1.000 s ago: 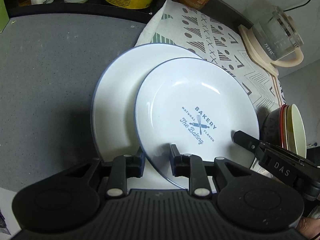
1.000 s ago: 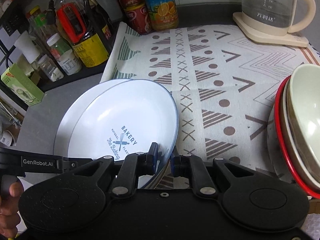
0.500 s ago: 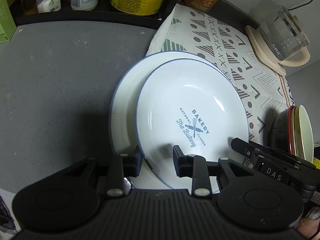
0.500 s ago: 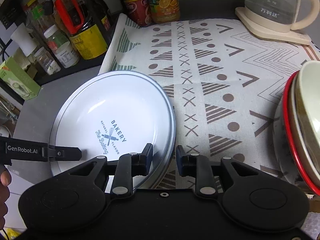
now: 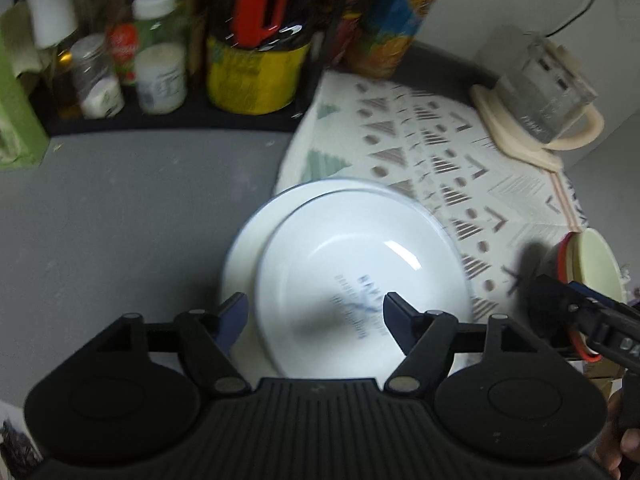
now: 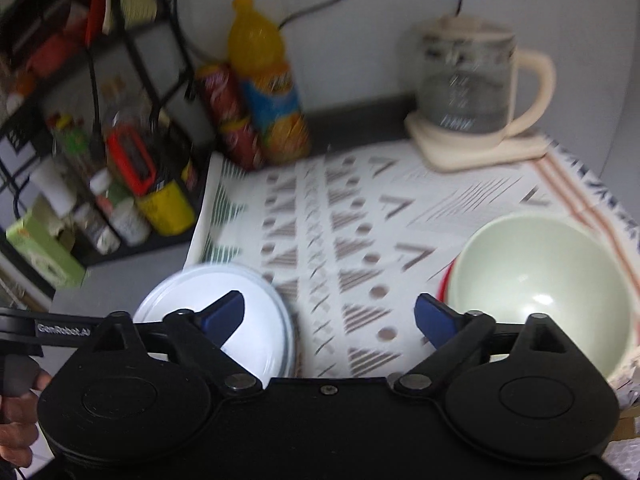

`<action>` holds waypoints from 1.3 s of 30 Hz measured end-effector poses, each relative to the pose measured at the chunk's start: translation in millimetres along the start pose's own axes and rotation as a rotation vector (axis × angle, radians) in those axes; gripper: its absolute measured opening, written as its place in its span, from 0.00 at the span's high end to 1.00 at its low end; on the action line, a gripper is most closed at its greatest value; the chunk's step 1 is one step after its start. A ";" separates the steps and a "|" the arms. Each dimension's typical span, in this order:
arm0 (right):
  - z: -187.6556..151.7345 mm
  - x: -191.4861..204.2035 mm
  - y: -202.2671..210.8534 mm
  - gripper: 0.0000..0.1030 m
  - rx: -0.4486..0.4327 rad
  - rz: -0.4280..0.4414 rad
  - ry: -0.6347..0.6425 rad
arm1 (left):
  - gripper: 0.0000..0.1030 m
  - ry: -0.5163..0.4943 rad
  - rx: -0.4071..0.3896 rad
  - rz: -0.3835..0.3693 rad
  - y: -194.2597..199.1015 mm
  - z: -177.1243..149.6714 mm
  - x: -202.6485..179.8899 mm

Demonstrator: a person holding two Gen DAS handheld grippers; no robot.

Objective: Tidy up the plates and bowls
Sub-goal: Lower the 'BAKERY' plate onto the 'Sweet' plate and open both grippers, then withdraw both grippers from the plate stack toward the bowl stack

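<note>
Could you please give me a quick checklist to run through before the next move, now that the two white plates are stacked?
1. Left gripper free of the plates: ok, jaws opening, pads apart, nothing pressed between them.
2. Right gripper empty: ok, jaws opening, only the patterned cloth shows between them.
3. Printed plate resting on the larger plate: ok, though off-centre towards the cloth.
4. Plate stack fully on the grey counter: not ok, its far edge overlaps the cloth.
5. Bowl stack upright and reachable: ok, pale green bowl on top.
6. Number of bowls below it: cannot tell.
</note>
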State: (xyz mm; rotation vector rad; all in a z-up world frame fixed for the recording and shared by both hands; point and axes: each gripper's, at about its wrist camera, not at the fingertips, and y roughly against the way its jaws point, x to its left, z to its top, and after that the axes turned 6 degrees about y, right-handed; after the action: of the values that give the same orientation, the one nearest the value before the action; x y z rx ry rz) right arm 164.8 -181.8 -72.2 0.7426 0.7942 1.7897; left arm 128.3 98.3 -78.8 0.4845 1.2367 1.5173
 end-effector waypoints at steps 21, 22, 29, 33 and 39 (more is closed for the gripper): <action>-0.6 -105.8 70.4 0.00 -0.113 -0.006 -0.081 | 0.16 -0.014 -0.117 -0.100 33.3 -7.7 -119.2; -1.5 -111.4 71.9 0.00 -0.113 -0.014 -0.080 | 0.16 -0.020 -0.123 -0.098 35.4 -9.6 -125.7; -10.1 -153.5 77.0 0.00 -0.098 -0.018 -0.116 | 0.16 -0.045 -0.133 -0.099 40.8 -22.8 -163.6; -15.7 -172.6 74.3 0.00 -0.078 -0.012 -0.124 | 0.16 -0.066 -0.132 -0.089 39.0 -32.4 -183.8; -22.5 -197.8 73.1 0.00 -0.059 -0.008 -0.135 | 0.16 -0.065 -0.122 -0.082 30.0 -43.5 -207.2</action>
State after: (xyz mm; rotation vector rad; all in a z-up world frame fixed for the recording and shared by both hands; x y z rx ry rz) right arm 169.4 -392.9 -52.5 0.8109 0.6513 1.7282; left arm 151.2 -102.2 -8.0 0.3954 1.0934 1.4862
